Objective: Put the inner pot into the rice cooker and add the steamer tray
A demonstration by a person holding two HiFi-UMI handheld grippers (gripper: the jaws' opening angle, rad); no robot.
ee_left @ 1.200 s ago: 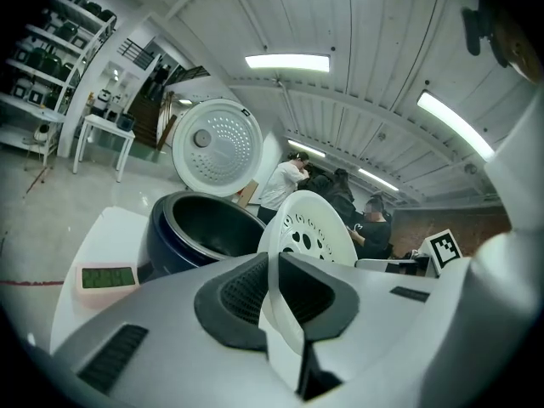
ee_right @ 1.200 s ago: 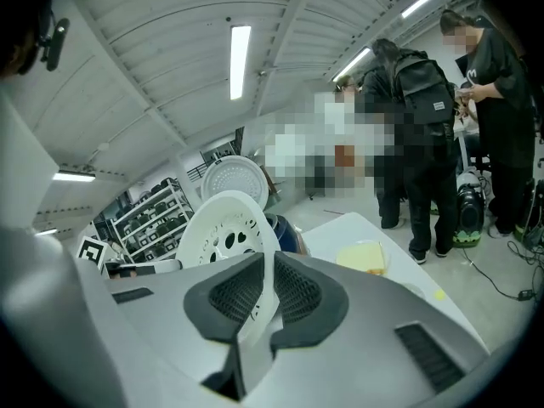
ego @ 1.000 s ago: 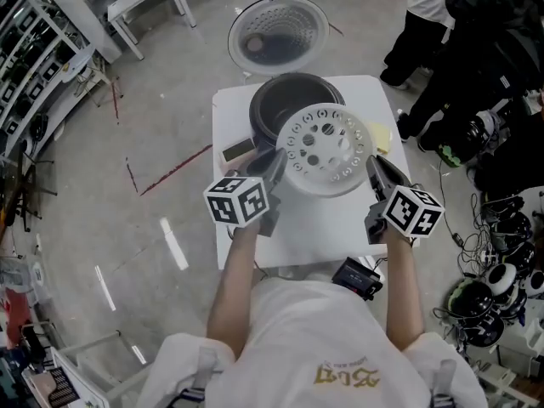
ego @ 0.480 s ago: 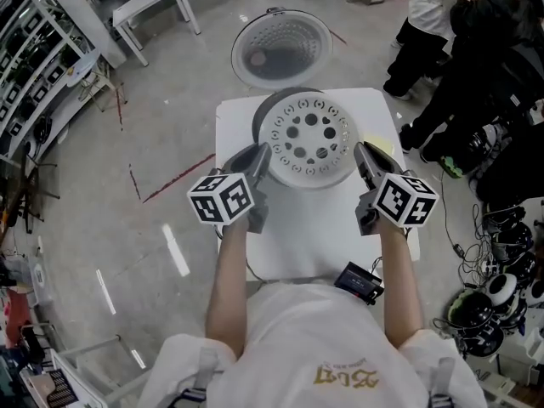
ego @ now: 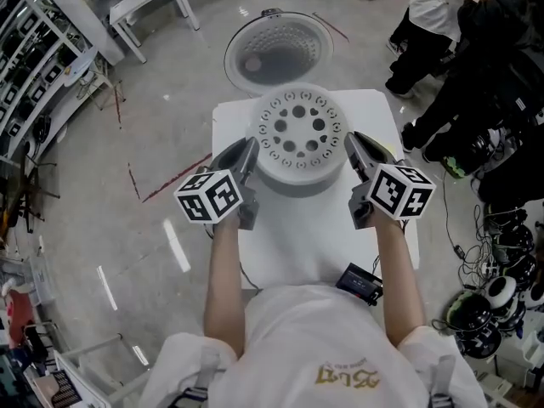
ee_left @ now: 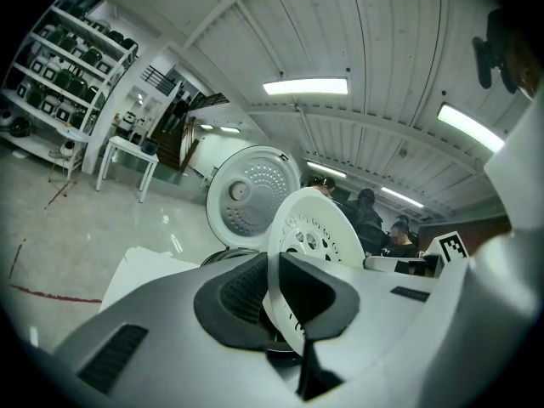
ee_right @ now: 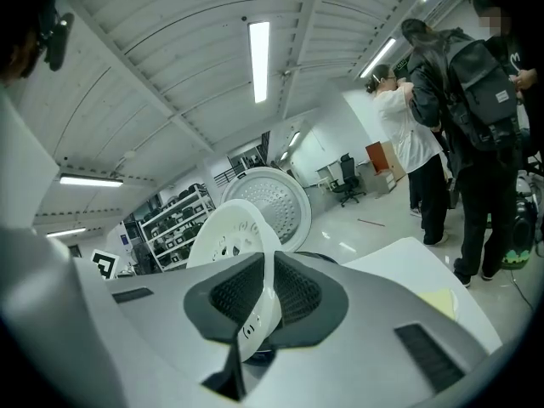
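Steamer tray (ego: 295, 134), white and round with a perforated face, held level between both tools above the far half of the white surface (ego: 289, 236), directly over the rice cooker (ee_left: 219, 258). Gripped at its left rim by the left tool (ego: 248, 150), jaws nearly together with the thin edge pinched between the dark pads. Gripped the same way at the opposite rim by the right tool (ego: 350, 143), jaws just as narrow on the edge. Cooker body almost wholly hidden beneath the tray from above; only a dark rim visible in the gripper views. Cannot tell whether seated on that rim or just clear of it. Cooker's lid (ego: 274, 53) standing open beyond the tray. Small black device (ego: 359, 280) at the surface's near edge. People (ego: 442, 24) standing off to the right.
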